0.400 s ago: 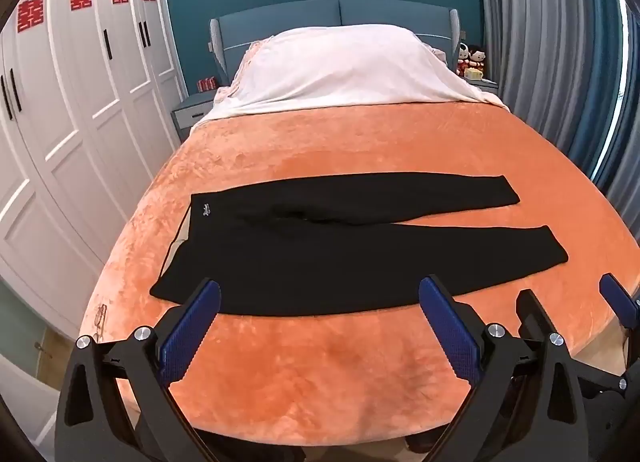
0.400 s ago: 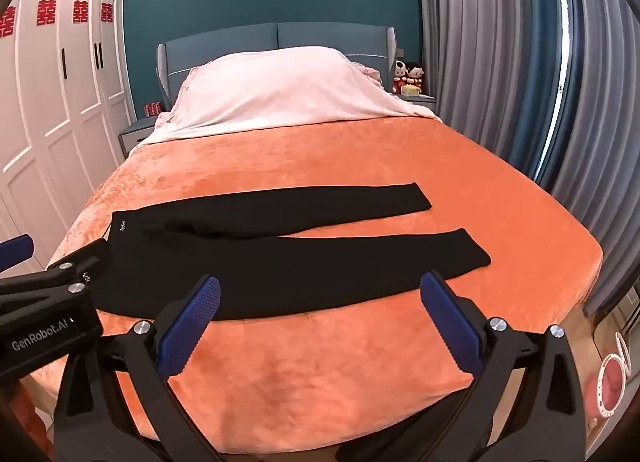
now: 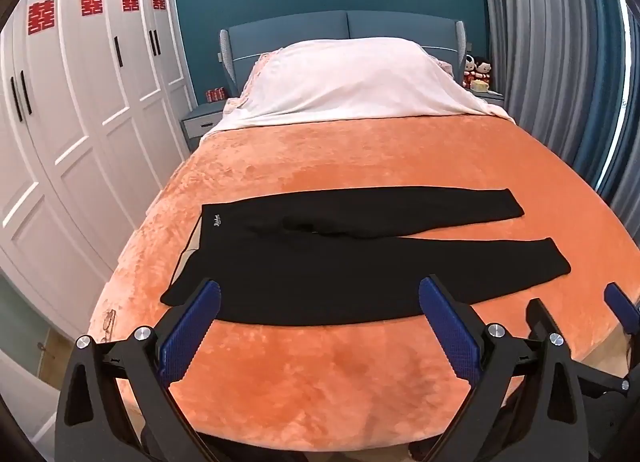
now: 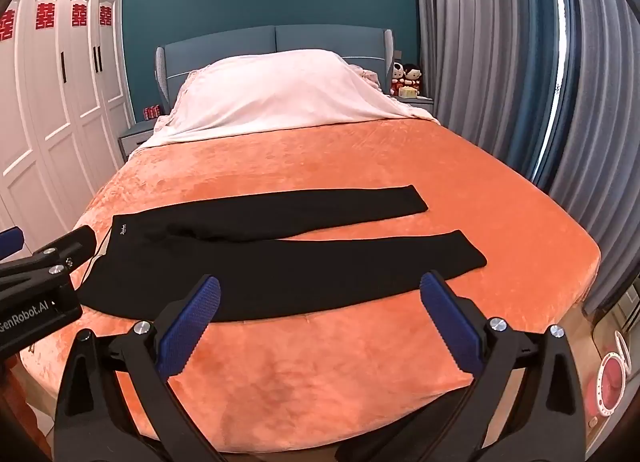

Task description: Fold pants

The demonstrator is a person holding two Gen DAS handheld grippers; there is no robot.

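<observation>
Covering the bed (image 3: 360,166), an orange blanket carries black pants (image 3: 360,262) laid flat, unfolded, waistband left, legs running right. Folding looks not yet begun. Both the left hand-held gripper (image 3: 320,330) and the right hand-held gripper (image 4: 320,326) hover spread and empty; next, probably, pinching the near edge. No containers matter here.

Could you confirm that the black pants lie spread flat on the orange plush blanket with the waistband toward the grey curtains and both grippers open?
Not quite: the black pants on the orange plush blanket have their waistband toward the white wardrobe, as the left wrist view shows. Both the left gripper and right gripper are open.
</observation>
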